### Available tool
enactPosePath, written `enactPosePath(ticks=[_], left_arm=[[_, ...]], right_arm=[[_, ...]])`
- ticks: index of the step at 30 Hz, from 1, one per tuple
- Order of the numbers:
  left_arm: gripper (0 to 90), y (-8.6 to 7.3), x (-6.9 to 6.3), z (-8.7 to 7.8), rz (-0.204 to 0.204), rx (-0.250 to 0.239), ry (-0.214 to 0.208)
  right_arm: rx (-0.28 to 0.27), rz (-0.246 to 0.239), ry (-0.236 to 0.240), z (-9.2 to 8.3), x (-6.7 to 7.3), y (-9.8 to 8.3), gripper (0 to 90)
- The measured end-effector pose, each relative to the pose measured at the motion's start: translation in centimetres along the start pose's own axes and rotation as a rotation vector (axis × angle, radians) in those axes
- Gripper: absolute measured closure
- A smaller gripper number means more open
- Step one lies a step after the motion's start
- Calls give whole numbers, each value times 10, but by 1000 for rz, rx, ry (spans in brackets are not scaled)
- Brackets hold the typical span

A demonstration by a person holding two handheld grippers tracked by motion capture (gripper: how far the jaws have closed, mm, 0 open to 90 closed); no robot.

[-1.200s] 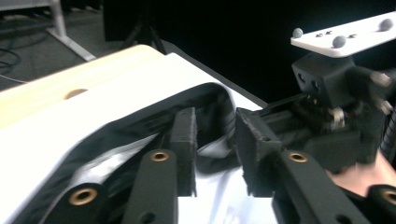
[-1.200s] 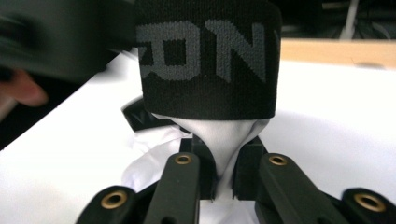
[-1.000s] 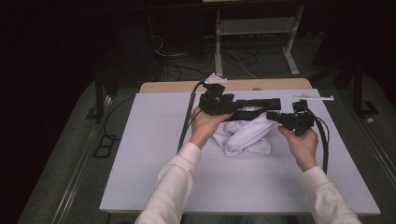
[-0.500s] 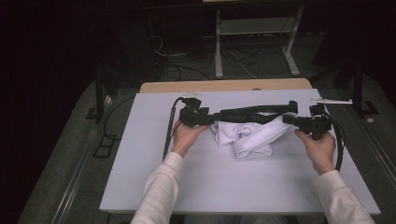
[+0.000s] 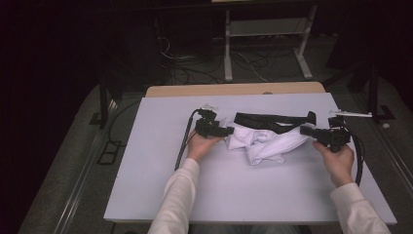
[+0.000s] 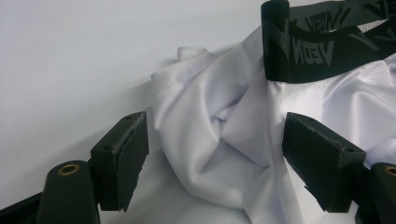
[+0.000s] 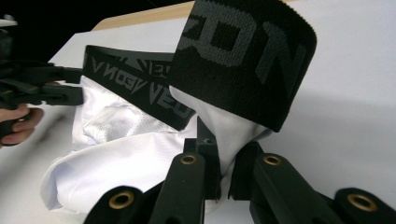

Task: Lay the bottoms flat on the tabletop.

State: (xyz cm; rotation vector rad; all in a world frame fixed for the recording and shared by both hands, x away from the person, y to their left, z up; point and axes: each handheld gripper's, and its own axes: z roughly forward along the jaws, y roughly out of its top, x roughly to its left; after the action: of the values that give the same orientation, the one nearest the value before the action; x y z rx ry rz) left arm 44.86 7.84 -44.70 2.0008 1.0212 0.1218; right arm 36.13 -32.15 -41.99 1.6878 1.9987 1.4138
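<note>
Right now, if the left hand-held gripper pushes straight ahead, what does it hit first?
The white cloth of the shorts. It bunches between the open jaws of the left hand-held gripper, with the black waistband farther on, though depth is hard to judge.

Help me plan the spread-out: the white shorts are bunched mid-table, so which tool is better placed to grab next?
Left. The left tool sits open with a fold of the white shorts between its jaws. The right tool is already shut on the cloth just below the black waistband.
</note>
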Motion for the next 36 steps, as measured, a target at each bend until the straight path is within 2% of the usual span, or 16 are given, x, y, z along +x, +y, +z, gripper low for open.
enactPosePath(ticks=[1, 3, 6, 7, 9, 10, 12, 15, 19, 21, 22, 23, 27, 31, 33, 36], left_arm=[[237, 0, 5, 5, -5, 10, -29], [257, 1, 6, 8, -5, 15, -40], [360, 3, 7, 16, -29, 15, -70], [502, 4, 6, 20, -21, 22, -67], [699, 4, 5, 22, -18, 33, -64], [699, 5, 4, 23, -22, 38, -75], [818, 5, 4, 21, -48, 34, -90], [844, 6, -2, 6, -19, 46, -87], [847, 3, -4, -12, -19, 39, -81], [847, 1, -4, -23, -23, 37, -94], [847, -2, -5, -36, -33, 39, -95], [848, -2, -5, -36, -33, 39, -95], [848, -3, -7, -66, -57, 41, -91], [848, -3, -10, -91, -84, 66, -126], [847, -4, -15, -103, -60, 73, -124], [847, -11, -21, -123, -43, 67, -135]], right_arm=[[2, -1, 2, 1, 0, 0, 843], [2, -4, 4, 2, 0, 0, 843], [6, -13, 3, 4, 0, -1, 844], [6, -12, 7, 4, 0, -1, 843], [7, -13, 11, 4, -1, -1, 843], [7, -13, 11, 4, -1, -1, 843], [10, -11, 14, 4, -1, -2, 844], [8, -2, 44, 2, -1, -3, 846], [-1, 14, 88, 0, 2, -3, 847], [-8, 38, 129, -2, 5, -2, 848], [-8, 80, 183, -4, 10, -1, 849], [-3, 87, 200, -6, 13, 0, 849], [10, 57, 250, -15, 31, 8, 849], [20, 42, 297, -22, 43, 14, 849], [16, 28, 359, -31, 57, 21, 849], [20, 6, 400, -38, 69, 25, 849]])
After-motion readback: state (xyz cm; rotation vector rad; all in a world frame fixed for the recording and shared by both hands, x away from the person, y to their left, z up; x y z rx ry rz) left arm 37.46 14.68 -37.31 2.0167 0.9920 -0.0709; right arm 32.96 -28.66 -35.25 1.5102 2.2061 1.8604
